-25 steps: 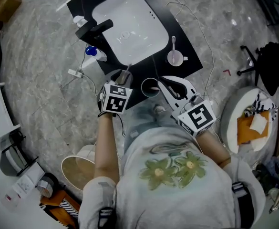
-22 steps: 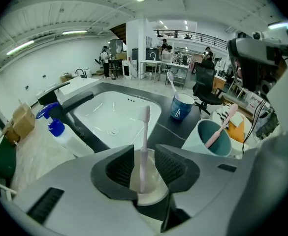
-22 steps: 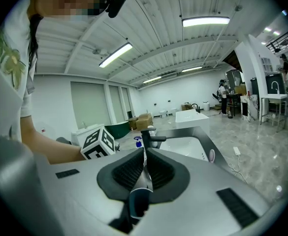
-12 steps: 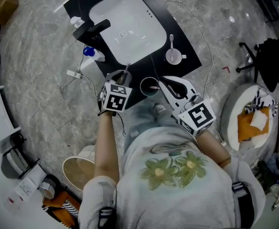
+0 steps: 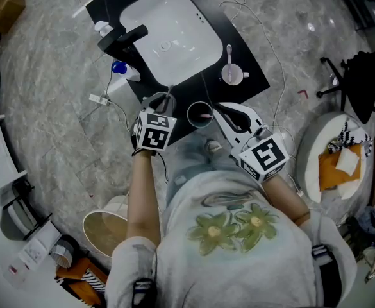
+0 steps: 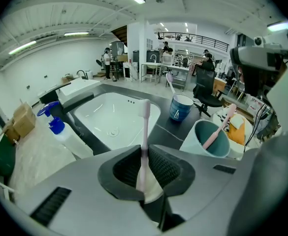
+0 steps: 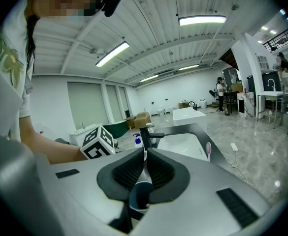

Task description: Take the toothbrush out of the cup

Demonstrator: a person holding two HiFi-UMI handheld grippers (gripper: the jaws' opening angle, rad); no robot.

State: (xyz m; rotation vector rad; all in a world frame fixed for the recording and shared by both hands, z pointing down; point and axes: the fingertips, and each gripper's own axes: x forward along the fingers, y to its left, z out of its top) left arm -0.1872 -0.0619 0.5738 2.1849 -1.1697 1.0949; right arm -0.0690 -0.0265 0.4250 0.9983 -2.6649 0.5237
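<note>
A pale toothbrush [image 6: 144, 132] stands upright between the pads of my left gripper [image 6: 144, 157], whose jaws are closing and pressing on its handle. In the head view my left gripper [image 5: 166, 101] sits at the sink's near edge, left of the teal cup [image 5: 200, 115]. The cup [image 6: 210, 139] holds a pink toothbrush [image 6: 217, 129] leaning on its rim. My right gripper [image 5: 215, 112] is shut on the cup's right rim. In the right gripper view the cup [image 7: 138, 195] wall is pinched between that gripper's [image 7: 144, 163] pads.
A white sink [image 5: 171, 34] is set in a black counter [image 5: 251, 76] with a black faucet [image 5: 123, 38]. A blue-capped pump bottle [image 6: 60, 132] stands at its left. Another cup [image 5: 233, 77] with a brush stands at the right. Cables lie on the marble floor.
My left gripper's jaws have narrowed onto the toothbrush handle. Both grippers and the cup stay almost where they were.
</note>
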